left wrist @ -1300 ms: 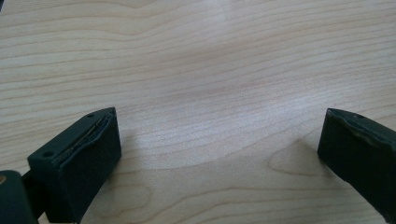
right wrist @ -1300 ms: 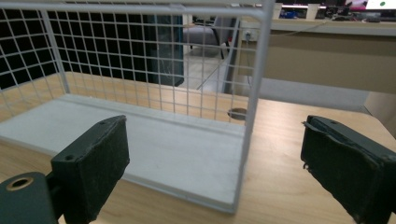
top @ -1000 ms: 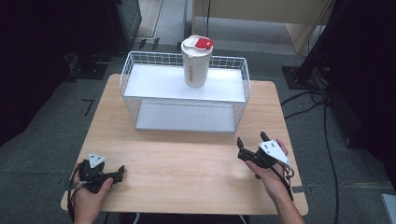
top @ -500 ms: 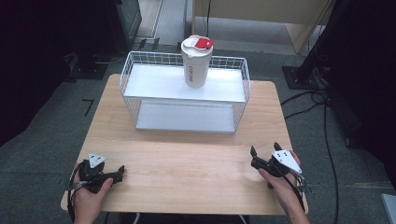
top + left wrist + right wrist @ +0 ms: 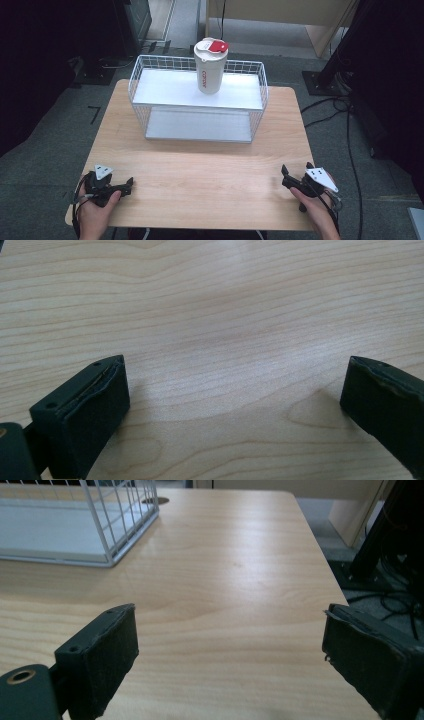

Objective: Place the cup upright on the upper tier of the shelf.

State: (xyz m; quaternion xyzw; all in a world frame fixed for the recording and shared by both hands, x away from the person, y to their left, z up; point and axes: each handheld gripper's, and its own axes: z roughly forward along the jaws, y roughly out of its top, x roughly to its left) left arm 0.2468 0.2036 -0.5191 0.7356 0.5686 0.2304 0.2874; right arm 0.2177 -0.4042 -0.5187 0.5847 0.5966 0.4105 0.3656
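Nearest to us, our left gripper [image 5: 129,184] lies low at the near left corner of the wooden table [image 5: 200,170], held in our left hand [image 5: 95,210], its jaws spread wide with nothing between them. In the left gripper view the same gripper [image 5: 235,390] shows bare wood grain between the two black jaws, which stand far apart.

Our right gripper [image 5: 296,172] sits at the near right corner, held in our right hand [image 5: 317,207], with its grey three-cornered plate on top. Its jaws are also wide apart and hold nothing. In the right gripper view, that gripper [image 5: 230,645] has plain tabletop between its jaws, and the table's right edge falls away just beyond the right jaw, with dark cables on the floor past it.

Ahead of both grippers, well apart from them, stands the white wire basket [image 5: 140,107] across the far middle of the table. From the right gripper it lies forward and to the left, where its corner [image 5: 115,535] comes into that gripper's view.

Farthest from us, the white cup [image 5: 210,70] with a red lid tab stands upright on the basket's upper white shelf, well away from either gripper, forward and right of the left one, forward and left of the right one.
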